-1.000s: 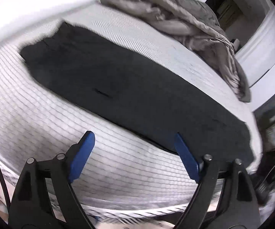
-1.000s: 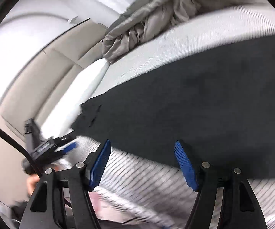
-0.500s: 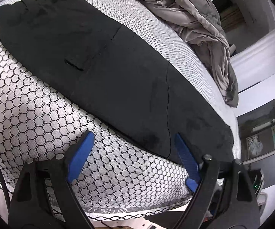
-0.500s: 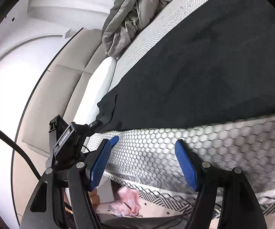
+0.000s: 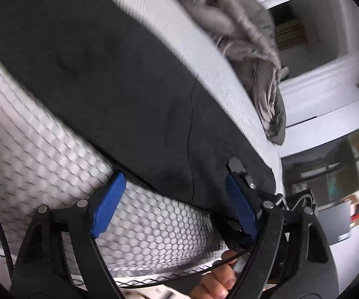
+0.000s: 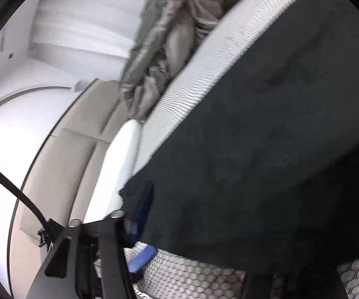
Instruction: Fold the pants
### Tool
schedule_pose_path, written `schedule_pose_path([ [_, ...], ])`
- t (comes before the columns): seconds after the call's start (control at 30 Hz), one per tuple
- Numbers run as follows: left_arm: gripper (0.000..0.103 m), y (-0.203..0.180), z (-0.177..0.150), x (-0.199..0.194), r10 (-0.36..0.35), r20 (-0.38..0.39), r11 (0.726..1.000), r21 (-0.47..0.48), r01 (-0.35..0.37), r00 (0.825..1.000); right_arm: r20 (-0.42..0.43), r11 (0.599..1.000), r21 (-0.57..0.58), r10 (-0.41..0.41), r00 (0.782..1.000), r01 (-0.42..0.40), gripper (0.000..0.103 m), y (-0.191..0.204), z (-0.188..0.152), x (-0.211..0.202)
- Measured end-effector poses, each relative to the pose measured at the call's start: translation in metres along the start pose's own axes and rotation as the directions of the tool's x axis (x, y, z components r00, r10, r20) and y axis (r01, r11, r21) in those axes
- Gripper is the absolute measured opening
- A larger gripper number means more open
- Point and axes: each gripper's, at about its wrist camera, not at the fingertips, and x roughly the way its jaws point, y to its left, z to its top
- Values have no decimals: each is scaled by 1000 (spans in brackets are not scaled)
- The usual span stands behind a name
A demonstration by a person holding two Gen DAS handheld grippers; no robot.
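Black pants (image 5: 119, 79) lie flat along the near edge of a mattress (image 5: 42, 154) with a white honeycomb cover. My left gripper (image 5: 174, 204) is open, its blue pads just below the pants' near edge by the leg hem. Behind its right finger I see the right gripper's black jaw resting on the hem corner. In the right wrist view the pants (image 6: 266, 149) fill the frame and cover my right gripper; only its left blue pad (image 6: 142, 211) shows, against the fabric edge. I cannot tell how wide it stands. The left gripper's blue pad (image 6: 139, 261) shows below.
A crumpled grey blanket (image 5: 249, 37) lies at the far side of the mattress and also shows in the right wrist view (image 6: 169, 44). A beige padded headboard (image 6: 62, 169) and white pillow (image 6: 119, 164) are at the left. A doorway and white trim (image 5: 316, 57) lie beyond.
Both grippers have moved in toward the pants. The right gripper has pushed under or into the fabric edge, so the pants now hide its right finger. The left view has slid toward the hem end.
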Motion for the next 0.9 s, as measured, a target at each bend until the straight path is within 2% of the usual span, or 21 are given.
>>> schedule_pose_path([
  [0.07, 78, -9, 3, 13, 18, -1, 1000, 20, -18, 1000, 12, 1000, -14, 18, 1000, -18, 33, -3, 1, -2],
  [0.1, 78, -16, 4, 17, -11, -8, 999, 32, 11, 1000, 14, 1000, -14, 14, 1000, -13, 28, -4, 1, -3],
  [0.17, 74, -18, 2, 26, -36, -9, 999, 11, 36, 999, 16, 1000, 8, 3, 1000, -3, 10, -10, 2, 0],
  [0.2, 62, -22, 3, 36, -31, -6, 1000, 0, 31, 999, 14, 1000, 16, 7, 1000, -7, 8, -12, 2, 1],
  [0.23, 39, -23, 3, 40, -22, -3, 1000, -7, 22, 1000, 15, 1000, 17, 5, 1000, -6, 5, -13, 2, 2],
  [0.27, 26, -23, 2, 50, 5, -13, 1000, -20, -5, 1000, 19, 1000, 13, 4, 1000, -4, 4, -14, 2, 2],
  [0.3, 7, -24, 4, 58, 17, -22, 1000, -26, -18, 1000, 20, 1000, 9, -5, 1000, 5, 4, -14, 2, 2],
  [0.33, 4, -22, 3, 63, 27, -10, 999, -46, -27, 1000, 18, 1000, 14, -14, 1000, 14, 4, -15, 2, 3],
  [0.43, 4, -25, 0, 63, 62, 23, 998, -14, -62, 998, 22, 999, 48, -13, 1000, 12, 2, -26, 9, -2],
  [0.53, 4, -22, 0, 63, 34, 7, 999, -11, -33, 999, 35, 999, 35, -22, 999, 21, 2, -37, 16, -21],
  [0.6, 4, -15, -1, 60, 16, 2, 1000, -26, -16, 1000, 63, 997, 67, -33, 997, 29, 2, -54, 23, -40],
  [0.8, 4, -6, 0, 47, 26, 13, 999, -29, -25, 1000, 151, 988, 150, -43, 988, 20, 3, -91, 39, -88],
  [0.87, 4, -3, 0, 45, 33, 16, 999, -24, -33, 999, 165, 986, 167, -38, 986, 10, 3, -99, 44, -98],
  [0.9, 4, -2, 0, 44, 39, 18, 999, -21, -39, 999, 137, 988, 153, -30, 990, 9, 3, -101, 46, -102],
])
